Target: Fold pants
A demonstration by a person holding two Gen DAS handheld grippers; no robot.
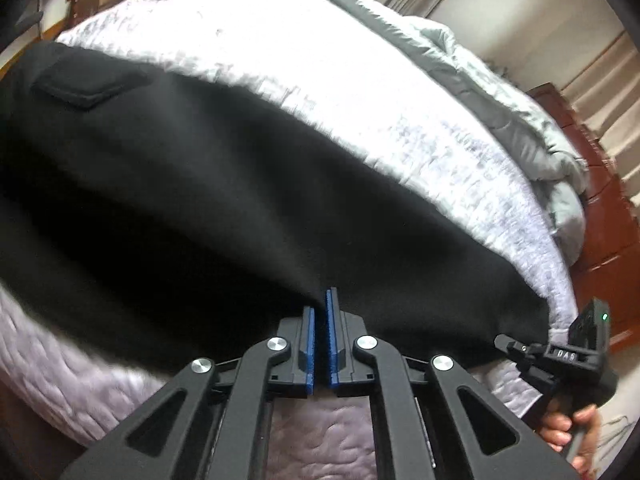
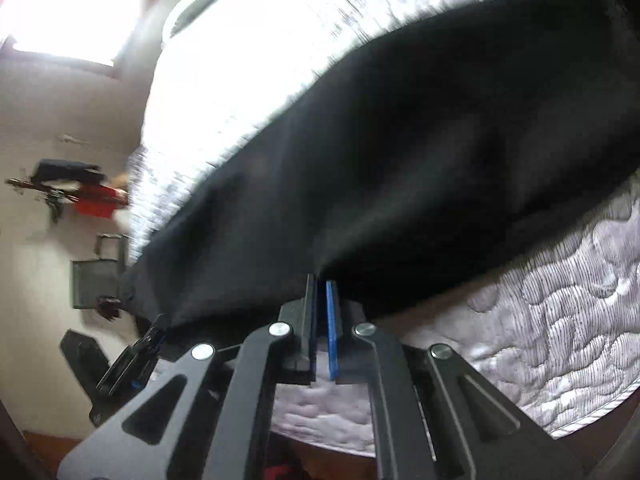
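Bed (image 1: 304, 92) with a pale quilted cover fills both views; the quilting pattern is sharp in the right wrist view (image 2: 560, 320). A grey comforter (image 1: 500, 112) lies bunched along the far edge of the bed. Beyond it: beige curtains (image 1: 600, 92) and reddish-brown wooden furniture (image 1: 592, 184). Right wrist view shows a bright window (image 2: 68, 4), a cream wall, and a red item (image 2: 96, 200) beside it, blurred.

Black pants (image 1: 200, 200) lie spread across the bed, with the near edge lifted; a flap pocket (image 1: 84, 88) shows at upper left.

Left tongs (image 1: 321, 312): blue pads nearly together, only a thin slit between, pinching the near edge of the pants. Same tongs appear at lower left in the right wrist view (image 2: 154, 332), at a corner of the fabric.

Right tongs (image 2: 322, 300): likewise almost closed, fabric edge (image 2: 360, 200) clamped between the pads. In the left wrist view they show at far right (image 1: 506, 342), at the other corner, with the person's hand (image 1: 572, 428) on the handle.
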